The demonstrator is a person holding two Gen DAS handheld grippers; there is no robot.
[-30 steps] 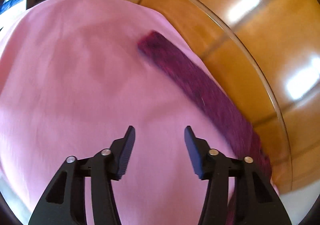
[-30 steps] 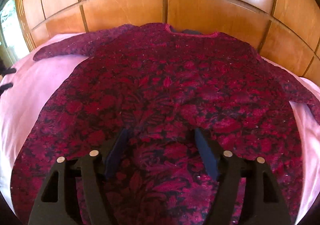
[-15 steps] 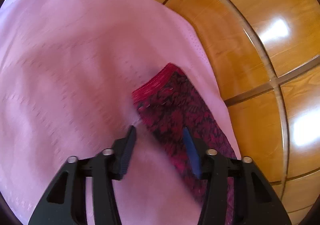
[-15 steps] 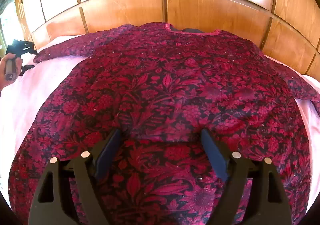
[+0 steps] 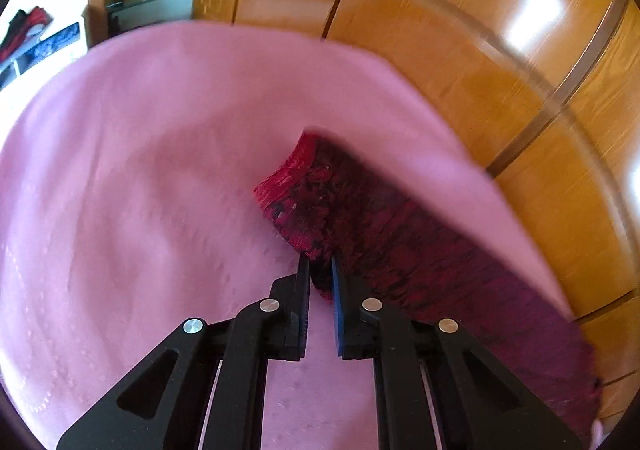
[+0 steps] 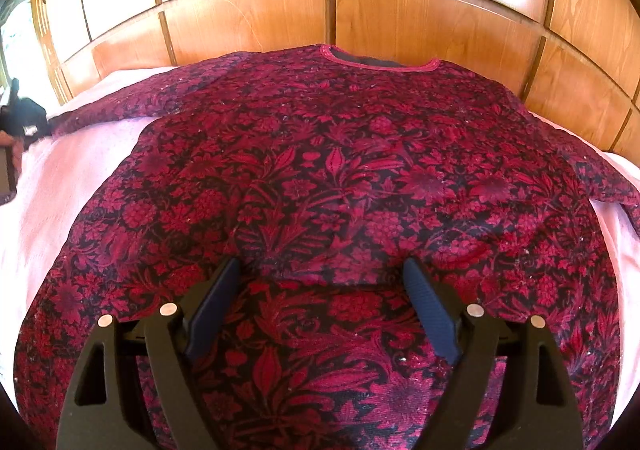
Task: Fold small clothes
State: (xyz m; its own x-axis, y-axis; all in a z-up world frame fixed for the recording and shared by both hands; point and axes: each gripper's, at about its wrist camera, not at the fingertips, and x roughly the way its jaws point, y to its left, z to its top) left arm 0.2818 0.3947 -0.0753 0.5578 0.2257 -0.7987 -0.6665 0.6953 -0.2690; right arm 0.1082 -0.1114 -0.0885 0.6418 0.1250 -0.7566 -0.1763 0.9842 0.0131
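Closing left hand-held gripper point(image 5: 320, 262) pinches the sweater's sleeve point(image 5: 360, 234) edge.

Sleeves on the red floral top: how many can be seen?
2. One sleeve stretches out to the picture's left across the pink sheet, its cuff between the closing fingers of the left gripper. The other sleeve runs off right, its cuff hidden.

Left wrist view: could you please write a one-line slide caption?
Left hand-held gripper closing on the cuff edge of the red floral sleeve lying on the pink sheet.
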